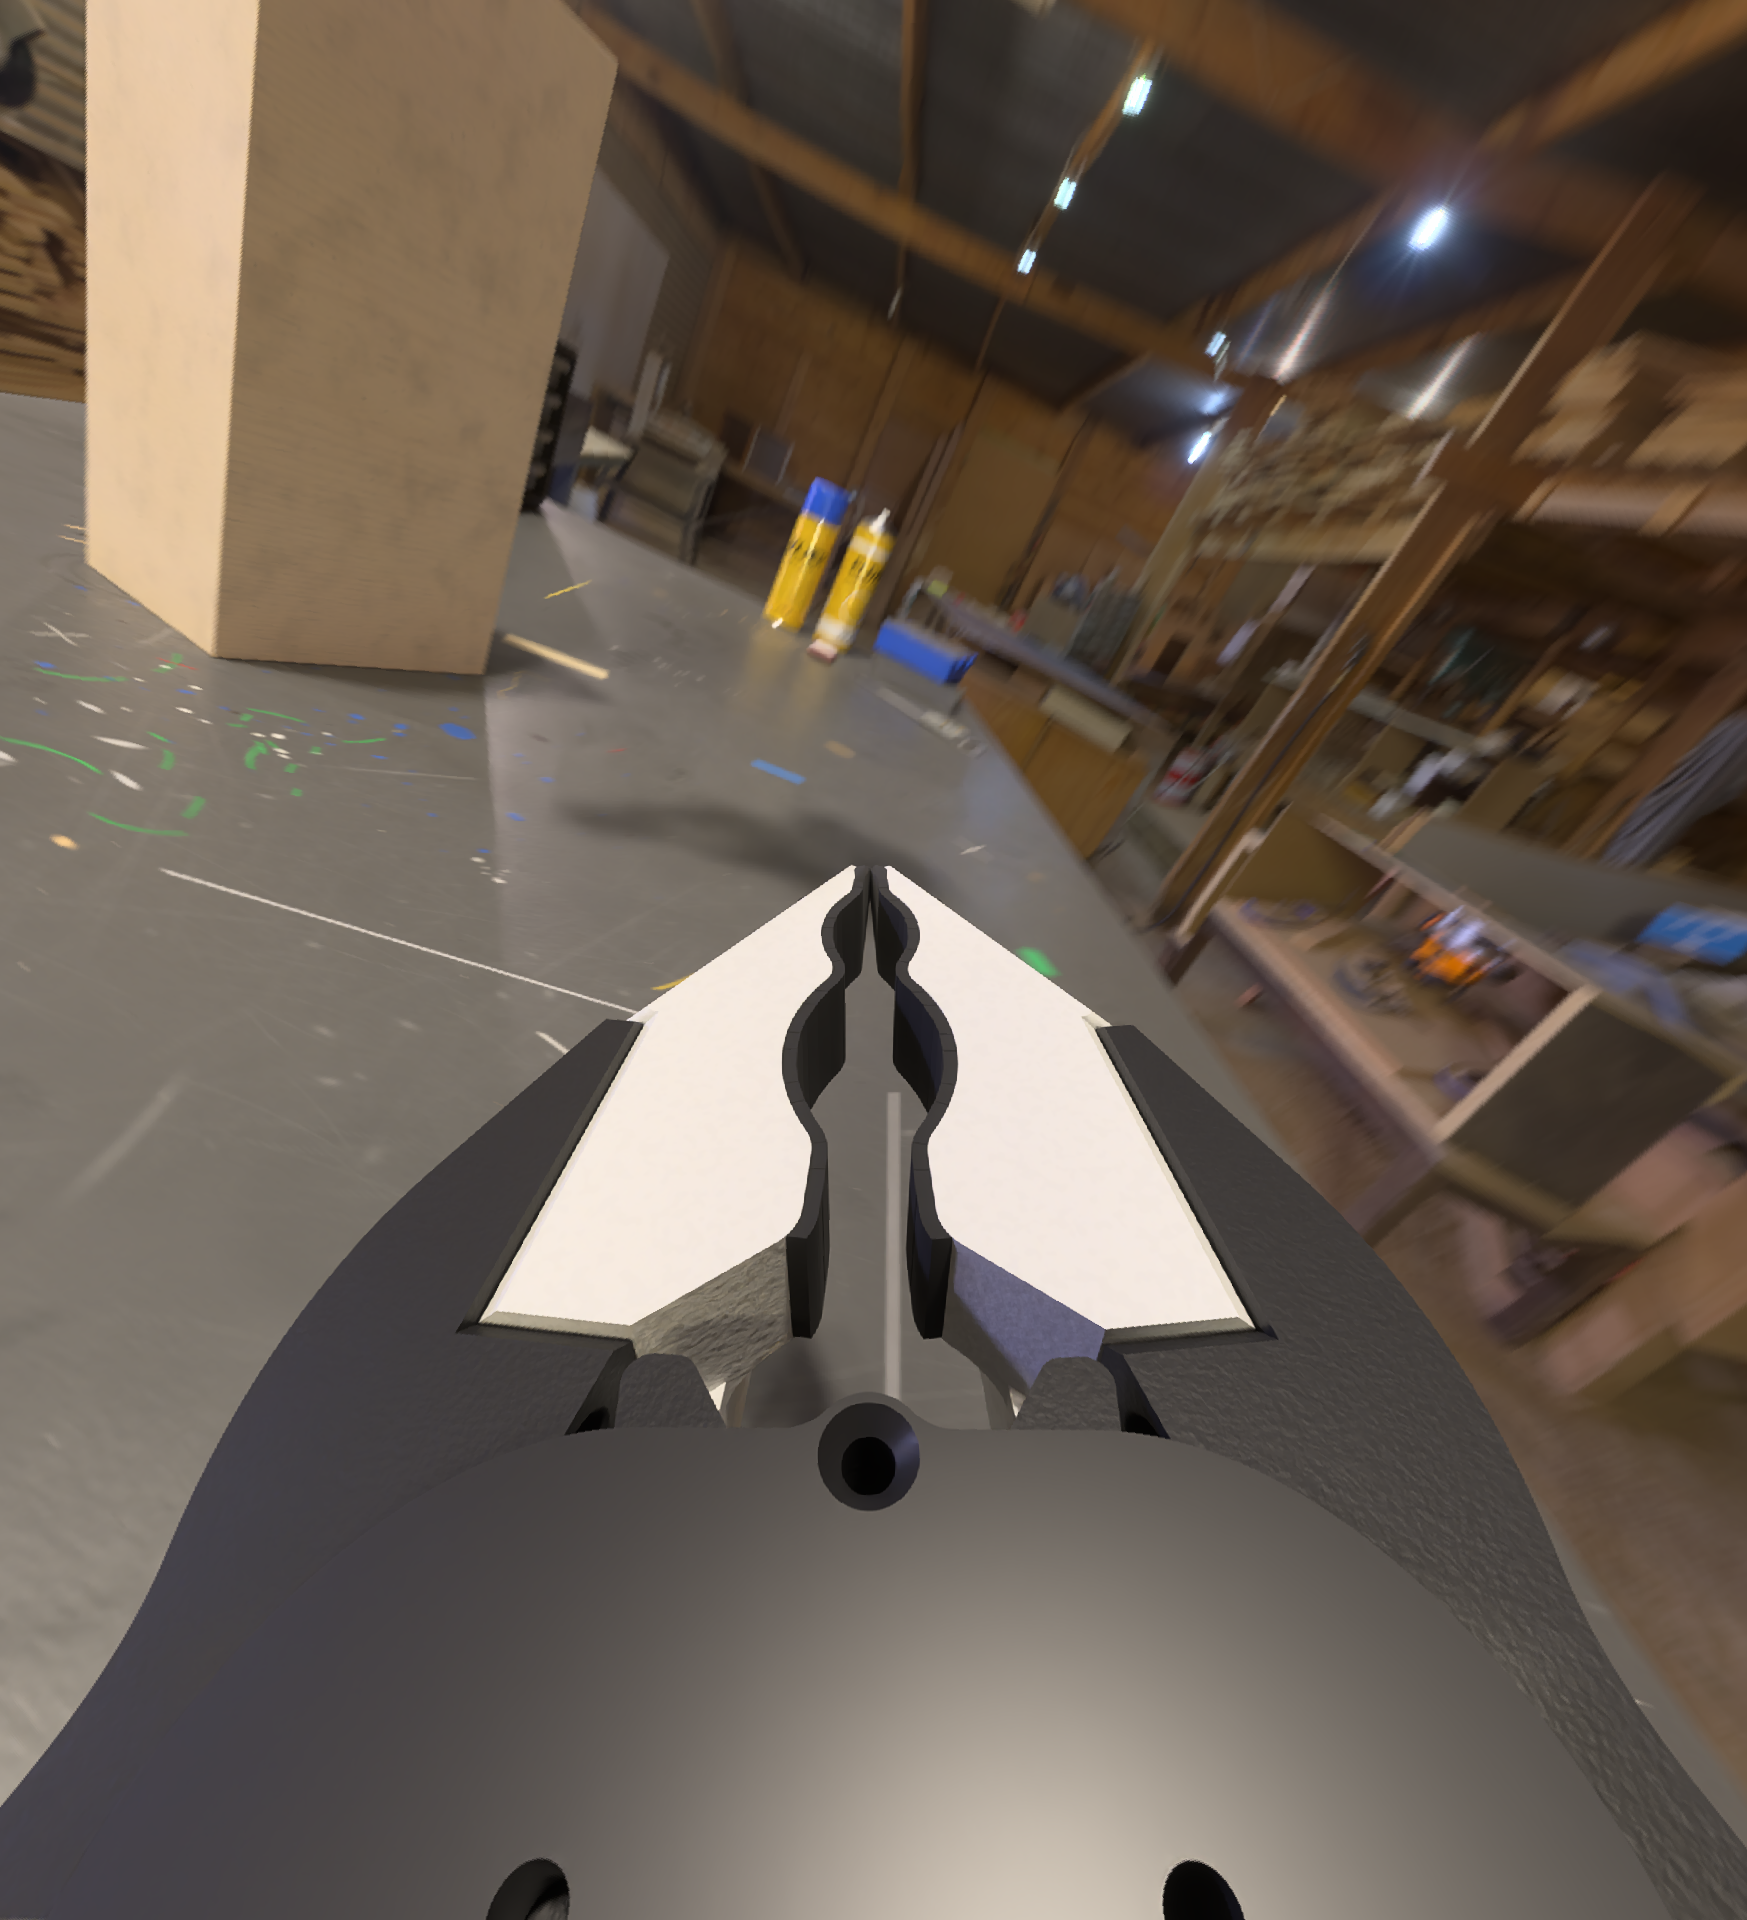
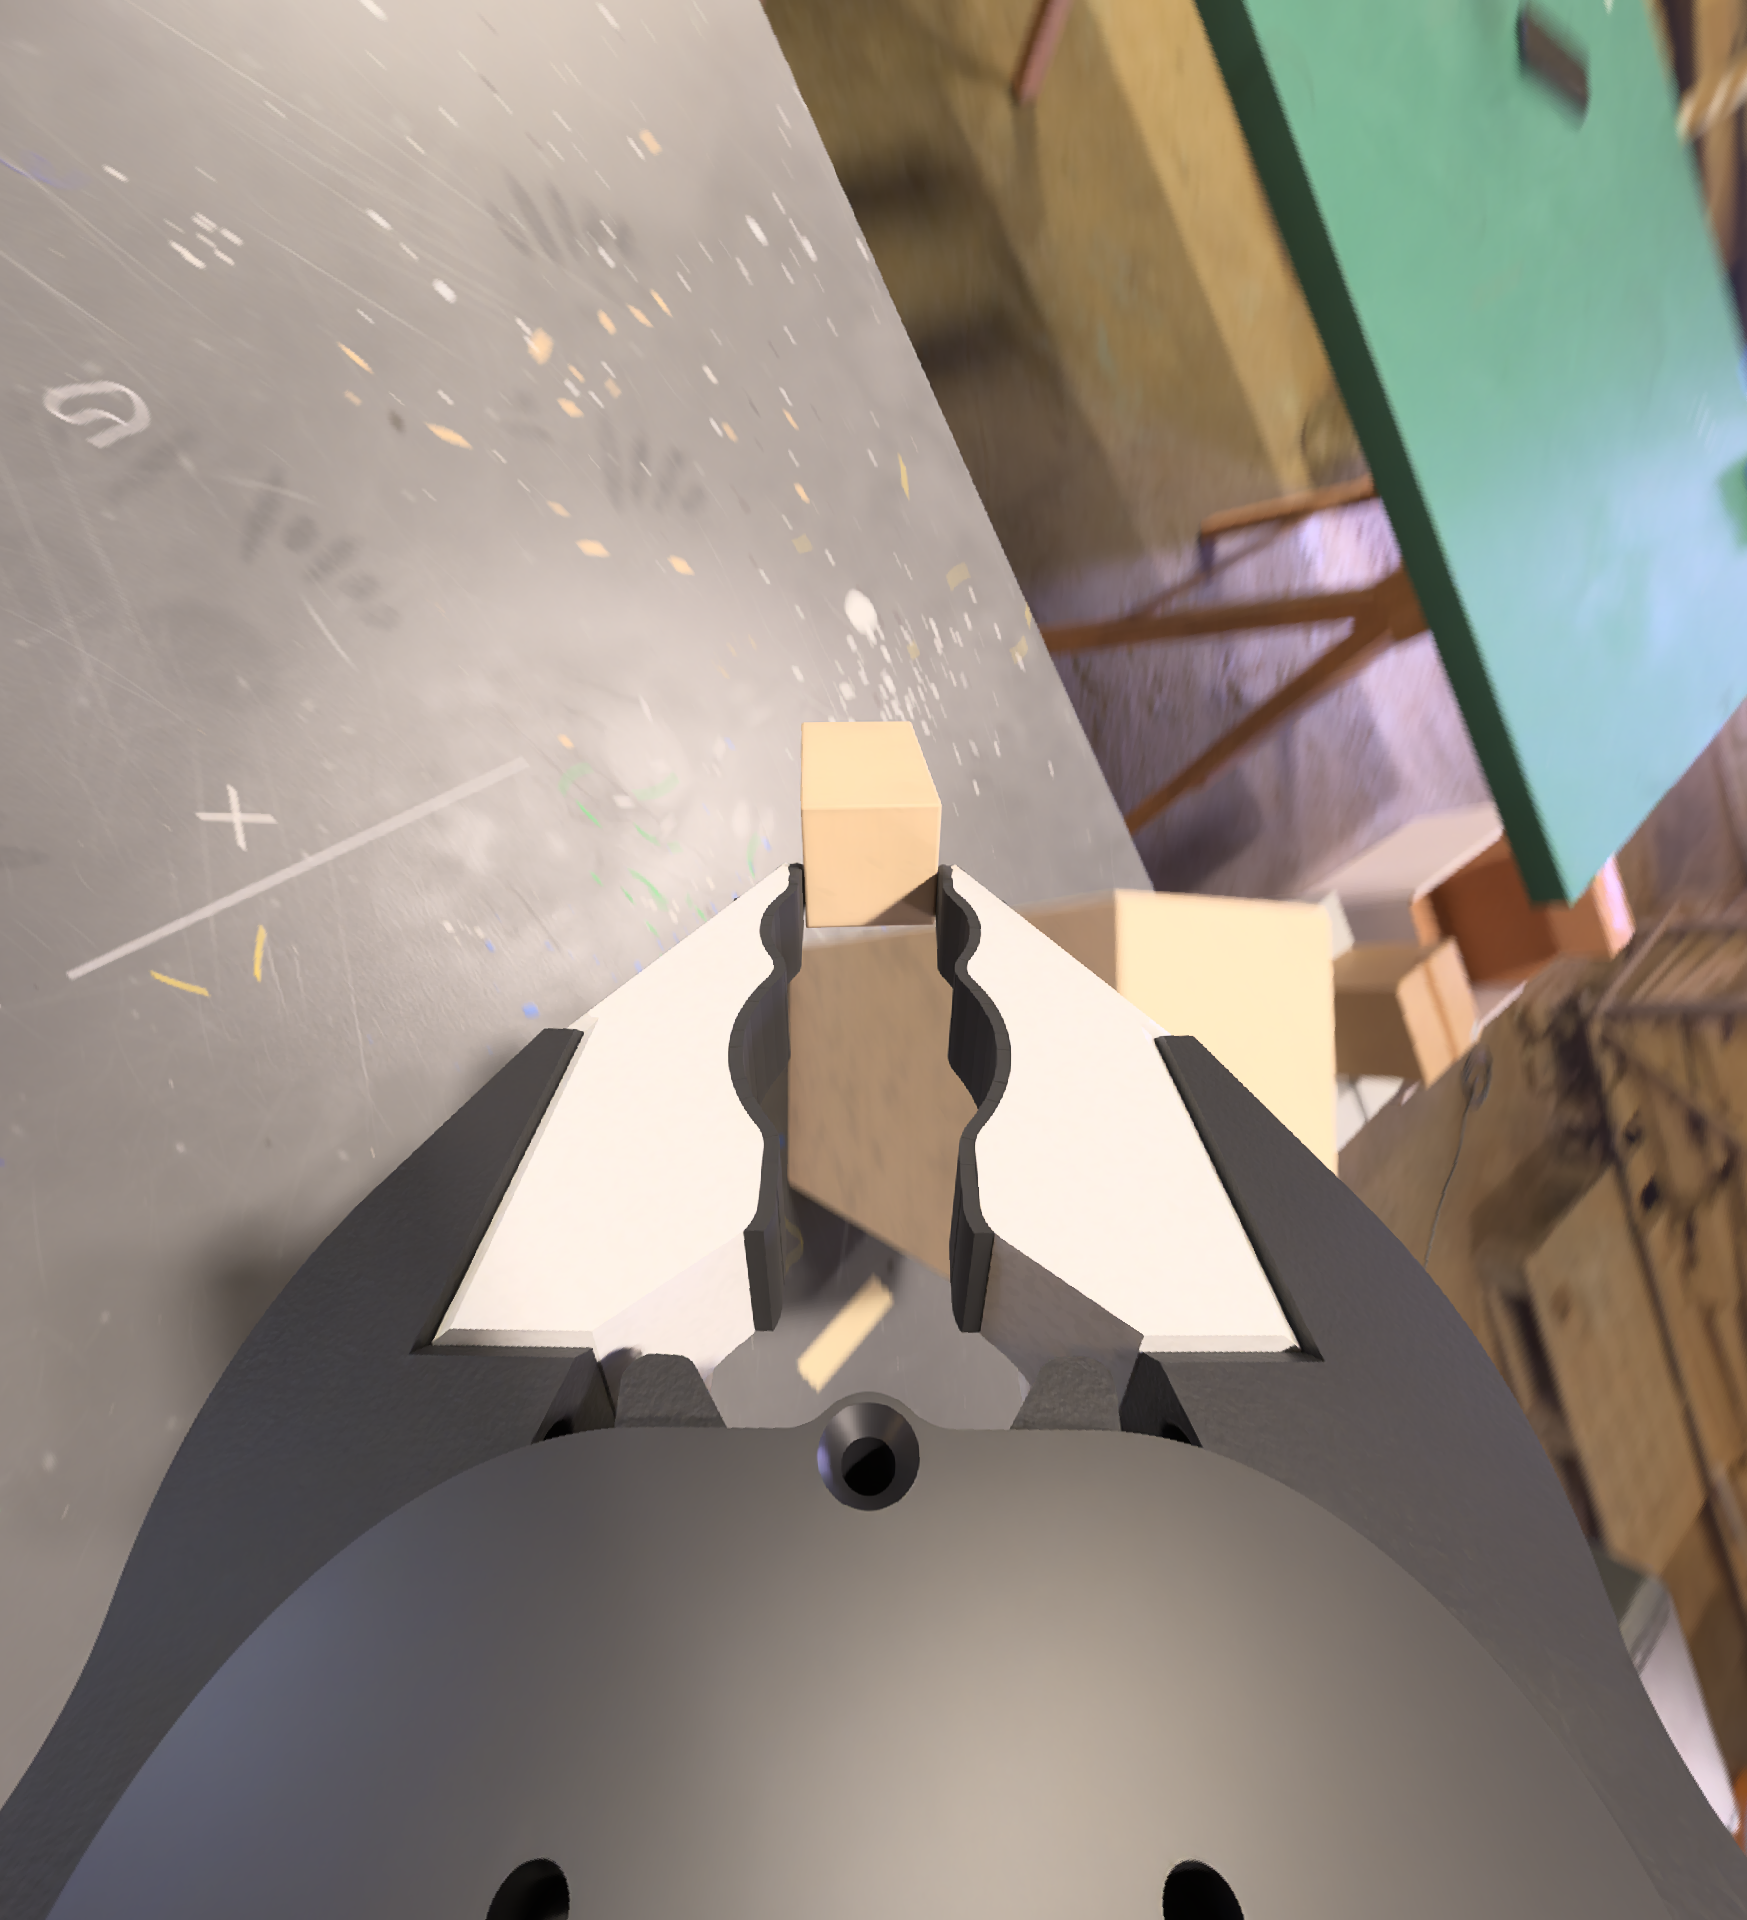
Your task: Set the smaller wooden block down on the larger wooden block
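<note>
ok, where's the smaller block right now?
In the right wrist view, the smaller wooden block is pinched between the fingertips of the right hand-held gripper, held above the larger wooden block near the grey table's edge.

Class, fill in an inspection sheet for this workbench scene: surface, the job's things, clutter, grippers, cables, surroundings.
Surface: grey scratched workbench, flecked with paint marks.
Job's things: smaller wooden block clamped between the right gripper's tips, raised above the larger wooden block; the larger block stands upright on the bench.
Clutter: two yellow spray cans, a blue object, a thin wooden stick.
Grippers: left gripper shut, empty, low over the bench; right gripper shut on the smaller block.
Cables: nothing seen.
Surroundings: blurred workshop shelving, ceiling lights, a green board.
</note>
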`<state>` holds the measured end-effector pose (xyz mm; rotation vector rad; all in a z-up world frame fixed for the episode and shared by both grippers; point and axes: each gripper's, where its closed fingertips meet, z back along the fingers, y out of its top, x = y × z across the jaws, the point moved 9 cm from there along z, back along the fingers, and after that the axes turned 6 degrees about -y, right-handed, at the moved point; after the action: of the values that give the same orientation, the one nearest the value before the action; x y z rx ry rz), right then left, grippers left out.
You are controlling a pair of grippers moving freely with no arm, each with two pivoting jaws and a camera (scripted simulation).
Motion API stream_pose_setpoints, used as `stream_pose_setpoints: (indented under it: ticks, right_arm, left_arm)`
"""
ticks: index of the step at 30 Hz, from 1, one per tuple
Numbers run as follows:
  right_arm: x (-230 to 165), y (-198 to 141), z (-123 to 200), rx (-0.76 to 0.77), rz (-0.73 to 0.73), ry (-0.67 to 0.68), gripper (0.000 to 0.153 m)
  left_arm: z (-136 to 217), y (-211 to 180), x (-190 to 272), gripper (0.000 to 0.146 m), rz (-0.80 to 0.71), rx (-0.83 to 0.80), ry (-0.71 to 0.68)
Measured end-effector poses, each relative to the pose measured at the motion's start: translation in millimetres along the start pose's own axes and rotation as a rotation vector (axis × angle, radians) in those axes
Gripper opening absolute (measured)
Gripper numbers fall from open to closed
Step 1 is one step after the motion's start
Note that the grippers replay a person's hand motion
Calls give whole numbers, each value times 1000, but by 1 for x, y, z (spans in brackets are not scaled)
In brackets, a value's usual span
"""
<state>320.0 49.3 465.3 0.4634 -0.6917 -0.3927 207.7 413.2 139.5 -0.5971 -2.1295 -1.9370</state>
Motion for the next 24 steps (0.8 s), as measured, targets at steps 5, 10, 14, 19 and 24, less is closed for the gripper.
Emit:
stream_pose_setpoints:
  ticks: [5,10,14,19,24]
  right_arm:
    - [96,-44,-7,-193,-128,44,25]
    - [141,-64,-28,-315,-132,111,25]
    - [158,-73,-43,-405,-115,198,25]
    - [168,-80,-59,-478,-92,250,25]
    - [169,-80,-70,-558,-51,279,25]
  left_arm:
    - [-59,2,-34,0,-136,-172,95]
    - [-93,-7,-59,1,-200,-285,160]
    - [-104,-17,-71,2,-179,-314,170]
    - [-110,-23,-80,3,-160,-334,184]
    - [-115,-27,-87,3,-139,-343,176]
